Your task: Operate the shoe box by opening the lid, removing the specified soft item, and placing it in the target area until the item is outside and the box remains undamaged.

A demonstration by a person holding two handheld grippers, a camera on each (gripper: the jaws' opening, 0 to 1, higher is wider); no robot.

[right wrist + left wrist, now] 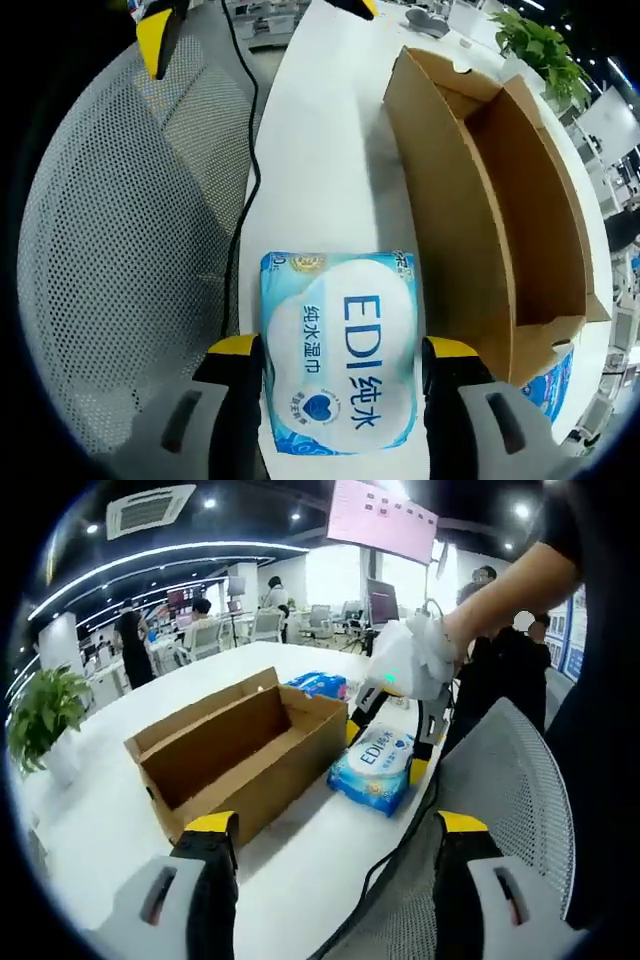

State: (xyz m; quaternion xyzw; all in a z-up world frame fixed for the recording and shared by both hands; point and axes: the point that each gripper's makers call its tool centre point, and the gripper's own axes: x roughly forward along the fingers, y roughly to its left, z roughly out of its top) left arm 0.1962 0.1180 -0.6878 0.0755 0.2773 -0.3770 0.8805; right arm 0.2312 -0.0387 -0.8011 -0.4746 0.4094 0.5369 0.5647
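On the white table (330,150), right beside the open cardboard shoe box (240,755), lies the blue EDI wet-wipe pack (340,350), and the right gripper (340,370) is down over it, yellow-tipped jaws standing either side of the pack's near half. Are they pressing in or just bracketing it? Hard to call: each jaw sits right at the pack's edge, so I can't tell whether it is clamped or let go. Seen from the left gripper view, that same pack sits flat on the tabletop just off the box's long wall, touching or nearly so, with a gloved hand (420,660) holding the right gripper above it. The left gripper (335,850) hangs back near the table edge, jaws spread wide with nothing between them, above the mesh chair (500,780). The box stands open, its inside looking bare, so the pack looks to be out already and this reads as the set-down. Now the risk: the pack is soft and slick, so if the jaws lift away at a tilt they could drag it along, nudging it into the cardboard wall and skewing the box. It also rests close to the table's rim by the chair, and a black cable (245,170) trails along that edge, so a careless pull-back could snag the cable or slide the pack off. A second blue pack (318,685) lies beyond the box.
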